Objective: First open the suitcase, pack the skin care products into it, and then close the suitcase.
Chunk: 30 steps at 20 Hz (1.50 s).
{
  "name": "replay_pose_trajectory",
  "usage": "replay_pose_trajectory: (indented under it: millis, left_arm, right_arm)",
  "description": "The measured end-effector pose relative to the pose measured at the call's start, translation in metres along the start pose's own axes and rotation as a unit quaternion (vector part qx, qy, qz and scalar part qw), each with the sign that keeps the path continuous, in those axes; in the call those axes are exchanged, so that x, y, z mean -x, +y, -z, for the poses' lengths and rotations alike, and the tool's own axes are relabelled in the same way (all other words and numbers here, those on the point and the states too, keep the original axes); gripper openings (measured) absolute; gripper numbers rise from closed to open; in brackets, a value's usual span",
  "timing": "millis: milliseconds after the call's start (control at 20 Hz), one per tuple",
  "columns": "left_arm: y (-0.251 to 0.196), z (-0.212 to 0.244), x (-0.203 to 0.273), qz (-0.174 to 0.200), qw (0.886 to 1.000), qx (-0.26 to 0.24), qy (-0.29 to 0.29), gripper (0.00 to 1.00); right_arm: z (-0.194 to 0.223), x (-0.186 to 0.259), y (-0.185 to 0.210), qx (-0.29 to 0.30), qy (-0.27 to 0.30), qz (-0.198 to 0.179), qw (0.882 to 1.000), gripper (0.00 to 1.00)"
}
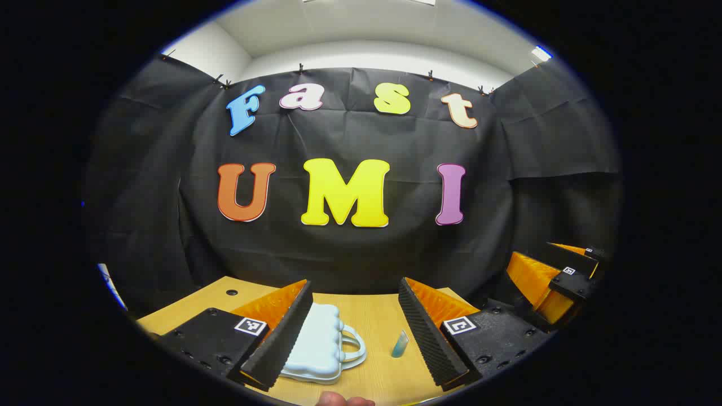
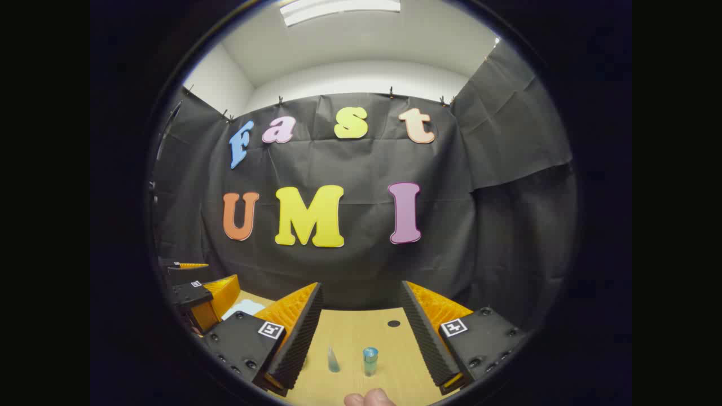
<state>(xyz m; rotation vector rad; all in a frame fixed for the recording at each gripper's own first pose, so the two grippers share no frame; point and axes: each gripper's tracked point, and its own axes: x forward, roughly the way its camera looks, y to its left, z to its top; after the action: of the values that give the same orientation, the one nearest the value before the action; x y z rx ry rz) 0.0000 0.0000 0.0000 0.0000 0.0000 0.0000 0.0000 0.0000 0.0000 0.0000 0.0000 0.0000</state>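
Two grippers hover above a light wooden table (image 1: 383,321) inside the booth, and each has its fingers spread wide with nothing between them.

From the left gripper view, the left gripper (image 1: 355,332) frames the small pale-blue suitcase (image 1: 316,347), which lies flat and closed on the tabletop at about 7 o'clock from the middle of the view. Its looped handle (image 1: 354,344) points toward 3 o'clock, and its left edge is hidden behind the left finger. Just beside the handle, at roughly 5 o'clock, a small teal tube (image 1: 400,344) stands upright on the wood, close to the inner face of the right finger but apart from it. The right gripper (image 1: 555,282) appears farther off at 4 o'clock. A fingertip (image 1: 344,400) of the person peeks in at 6 o'clock.

From the right gripper view, the right gripper (image 2: 361,332) brackets two skin care products standing upright between its fingers at 6 o'clock: the slim teal tube (image 2: 333,361) on the left and a short bottle with a blue cap (image 2: 370,361) just to its right, near each other but not touching. The left gripper (image 2: 197,293) sits at 8 o'clock, with a pale patch of the suitcase (image 2: 243,308) visible beside it. A dark round hole (image 2: 393,324) marks the table's far side.
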Motion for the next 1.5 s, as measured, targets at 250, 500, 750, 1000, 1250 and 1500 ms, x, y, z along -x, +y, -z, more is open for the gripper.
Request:
replay_pose_trajectory:
  millis: [250, 500, 750, 1000, 1250, 1500]
  left_arm:
    - [0.006, -0.002, -0.005, -0.008, 1.0, -0.001, -0.001, 0.98]
    - [0.009, -0.001, -0.011, -0.011, 1.0, -0.003, -0.004, 0.98]
    - [0.013, 0.003, -0.016, -0.015, 1.0, -0.003, -0.002, 0.98]
    - [0.016, 0.009, -0.015, -0.017, 1.0, 0.0, 0.002, 0.98]
    - [0.005, 0.022, -0.025, 0.017, 0.998, -0.05, 0.015, 0.98]
    - [-0.004, 0.094, -0.046, 0.102, 0.973, -0.179, 0.103, 0.99]
  right_arm:
    - [-0.001, -0.011, 0.005, -0.005, 0.0, -0.008, 1.0, 0.82]
    - [0.0, -0.02, 0.005, -0.007, -0.001, -0.006, 1.0, 0.82]
    - [0.003, -0.025, 0.008, -0.007, 0.002, -0.006, 1.0, 0.82]
    - [0.008, -0.025, 0.01, -0.001, 0.006, -0.008, 1.0, 0.82]
    - [0.011, -0.026, -0.001, 0.005, 0.011, 0.0, 1.0, 0.82]
    - [0.024, -0.019, -0.039, 0.017, 0.026, 0.034, 0.999, 0.82]
